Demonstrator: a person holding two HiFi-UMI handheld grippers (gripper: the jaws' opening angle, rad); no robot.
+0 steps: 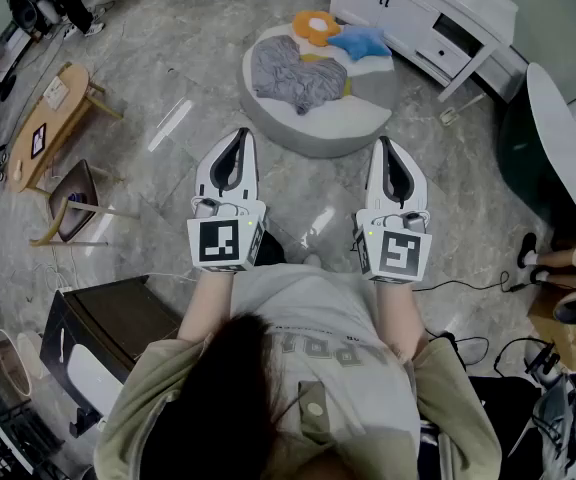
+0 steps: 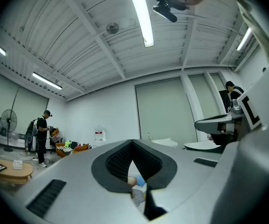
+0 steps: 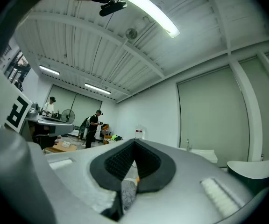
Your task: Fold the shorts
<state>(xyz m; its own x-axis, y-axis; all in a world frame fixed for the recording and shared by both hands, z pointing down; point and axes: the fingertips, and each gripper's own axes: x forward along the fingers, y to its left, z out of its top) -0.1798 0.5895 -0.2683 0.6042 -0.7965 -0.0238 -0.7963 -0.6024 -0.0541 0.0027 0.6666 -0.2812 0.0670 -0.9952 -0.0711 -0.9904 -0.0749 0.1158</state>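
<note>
The grey shorts [image 1: 293, 73] lie crumpled on a round grey floor cushion [image 1: 338, 130] ahead of me. I hold both grippers level, side by side, short of the cushion's near rim. My left gripper [image 1: 241, 133] is shut with nothing in it, and so is my right gripper [image 1: 385, 142]. In the left gripper view the jaws of the left gripper [image 2: 133, 147] meet, and a sliver of the shorts [image 2: 138, 196] shows through the gap below them. In the right gripper view the right gripper [image 3: 134, 146] is likewise shut, with a strip of the shorts [image 3: 127, 192] beyond it.
An orange soft toy [image 1: 314, 26] and a blue one [image 1: 360, 40] lie at the cushion's far side. A white cabinet [image 1: 418, 13] stands behind, a round table [image 1: 558, 138] at right, a wooden low table [image 1: 48, 118] and chair [image 1: 73, 203] at left. Cables [image 1: 478, 286] trail on the floor.
</note>
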